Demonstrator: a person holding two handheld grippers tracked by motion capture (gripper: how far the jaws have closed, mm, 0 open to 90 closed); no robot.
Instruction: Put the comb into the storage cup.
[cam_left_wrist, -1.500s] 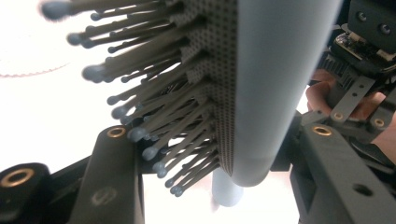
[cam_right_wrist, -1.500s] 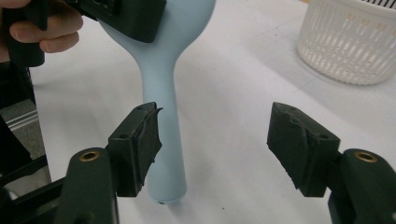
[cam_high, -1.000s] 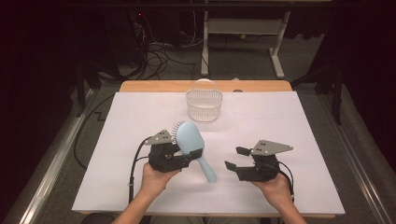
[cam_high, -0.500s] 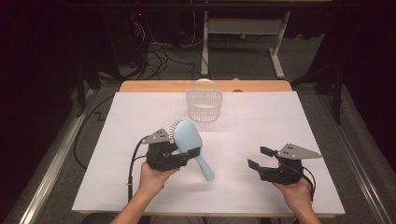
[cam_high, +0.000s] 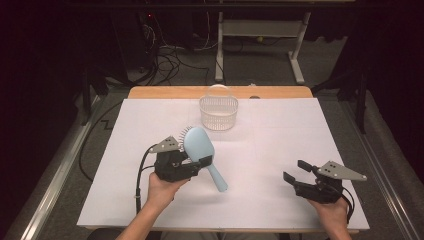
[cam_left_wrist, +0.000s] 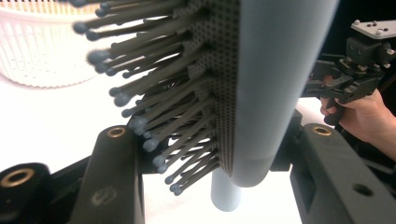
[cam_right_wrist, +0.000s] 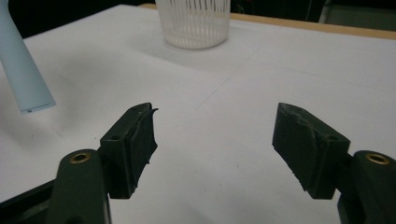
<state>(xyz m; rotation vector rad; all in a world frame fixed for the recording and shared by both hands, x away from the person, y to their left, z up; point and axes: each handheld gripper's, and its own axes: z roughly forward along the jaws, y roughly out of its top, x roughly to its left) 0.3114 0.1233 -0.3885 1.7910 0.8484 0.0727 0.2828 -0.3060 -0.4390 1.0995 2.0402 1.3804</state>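
Note:
A light blue hairbrush (cam_high: 199, 143) is gripped at the base of its head by my left gripper (cam_high: 196, 163), left of the table's middle. Its handle (cam_high: 218, 179) slants down and to the right. In the left gripper view the brush back (cam_left_wrist: 275, 70) and grey bristles (cam_left_wrist: 163, 93) stand between the jaws of the left gripper (cam_left_wrist: 219, 135). My right gripper (cam_high: 296, 172) is open near the front right, well apart from the brush. In the right gripper view the right gripper (cam_right_wrist: 217, 121) holds nothing, and the handle end (cam_right_wrist: 23, 70) shows at far left.
A white slatted basket (cam_high: 218, 112) stands upright at the back middle of the white-covered table (cam_high: 310, 135); it is the basket (cam_right_wrist: 194, 23) ahead of the right gripper and the basket (cam_left_wrist: 42, 51) beyond the bristles. A wooden edge (cam_high: 165, 92) runs along the back.
My right gripper has drawn away from the brush, moving right and toward the front edge. The left gripper keeps its hold on the brush in about the same spot.

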